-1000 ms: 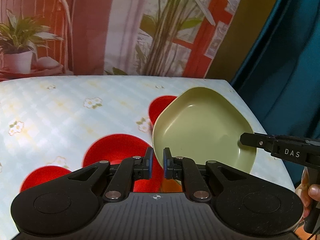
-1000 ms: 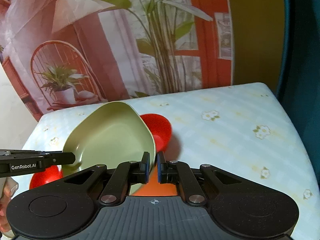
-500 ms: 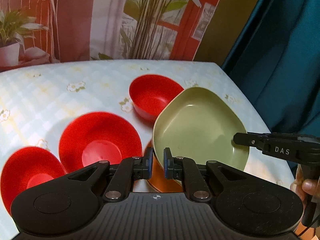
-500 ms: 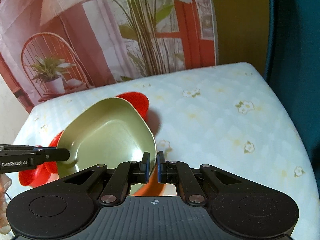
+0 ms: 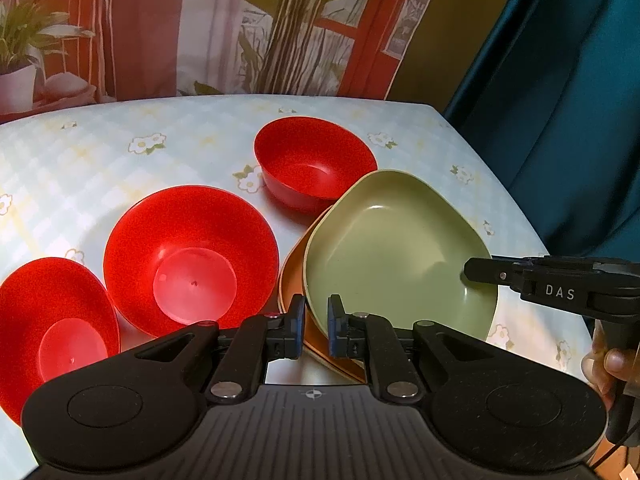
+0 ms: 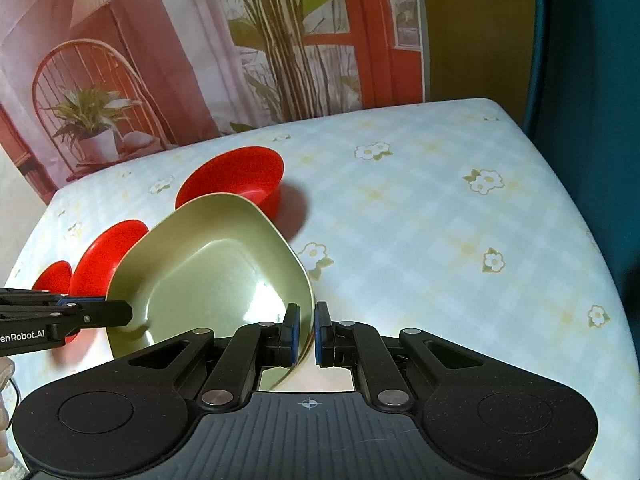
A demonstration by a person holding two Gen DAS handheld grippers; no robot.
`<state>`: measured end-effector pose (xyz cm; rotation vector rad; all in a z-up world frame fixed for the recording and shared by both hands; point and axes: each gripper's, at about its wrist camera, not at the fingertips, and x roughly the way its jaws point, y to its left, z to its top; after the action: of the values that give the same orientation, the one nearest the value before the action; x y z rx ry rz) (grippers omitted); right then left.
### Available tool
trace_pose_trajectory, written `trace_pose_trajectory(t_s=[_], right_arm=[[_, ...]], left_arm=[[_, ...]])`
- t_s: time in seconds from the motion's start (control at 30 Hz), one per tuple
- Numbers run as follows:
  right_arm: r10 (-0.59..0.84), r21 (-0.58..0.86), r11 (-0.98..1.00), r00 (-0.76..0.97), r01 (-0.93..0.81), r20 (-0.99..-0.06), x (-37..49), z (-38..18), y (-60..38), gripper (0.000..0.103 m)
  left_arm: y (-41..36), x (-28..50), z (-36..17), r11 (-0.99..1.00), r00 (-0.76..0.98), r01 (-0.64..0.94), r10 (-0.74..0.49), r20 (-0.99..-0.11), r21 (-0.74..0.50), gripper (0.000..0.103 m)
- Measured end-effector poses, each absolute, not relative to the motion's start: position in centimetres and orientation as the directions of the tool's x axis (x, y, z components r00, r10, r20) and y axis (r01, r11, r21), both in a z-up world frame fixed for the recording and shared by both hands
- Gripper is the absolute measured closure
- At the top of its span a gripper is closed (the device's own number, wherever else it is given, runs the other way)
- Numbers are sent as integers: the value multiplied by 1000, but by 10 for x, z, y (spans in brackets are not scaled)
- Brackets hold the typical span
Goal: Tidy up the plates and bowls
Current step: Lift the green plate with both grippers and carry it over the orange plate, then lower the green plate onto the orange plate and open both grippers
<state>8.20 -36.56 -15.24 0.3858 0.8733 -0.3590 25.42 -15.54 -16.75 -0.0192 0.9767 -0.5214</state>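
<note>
- Your left gripper (image 5: 313,326) is clamped on the near-left rim of the green plate (image 5: 394,254).
- Your right gripper (image 6: 305,332) pinches its right rim.
- The plate sits over an orange plate (image 5: 294,276), right of three red bowls (image 5: 188,256).

A pale blue checked cloth printed with small white flowers (image 6: 440,216) covers the surface. Behind it hangs a printed backdrop (image 6: 224,40) showing a potted plant on a wicker chair (image 6: 88,120), tall green stalks, pale curtains and a red-framed window. To the right of the backdrop is an olive-yellow wall strip (image 5: 456,28), then a dark teal curtain (image 5: 568,100).
</note>
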Motion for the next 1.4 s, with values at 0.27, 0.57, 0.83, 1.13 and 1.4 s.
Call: trace_pose_trajectory(t_s=[0.27,0.57,0.83,1.13,1.4], right_arm=[[-144,170,878,586,448,-797,86,-153,-366,96],[-144,166,880,582,446,-800,88,-153,-366,96],[-146,161,881,579,444,-802,90,-154,-366,96],[-175,129,884,573,449,-800,94,-154,-364,92],[-184,125,879,569,461,-802,98,-159,-368,92]], left_arm=[[-156,255,-169,879,439,407,-428,-790,-250,90],[-158,258,-171,880,430,404,-424,-797,-250,90],[-159,258,-172,883,429,401,-416,-801,-244,90],[-159,259,-174,887,439,401,-404,-802,-228,89],[-161,258,-173,887,441,409,-398,-804,-214,88]])
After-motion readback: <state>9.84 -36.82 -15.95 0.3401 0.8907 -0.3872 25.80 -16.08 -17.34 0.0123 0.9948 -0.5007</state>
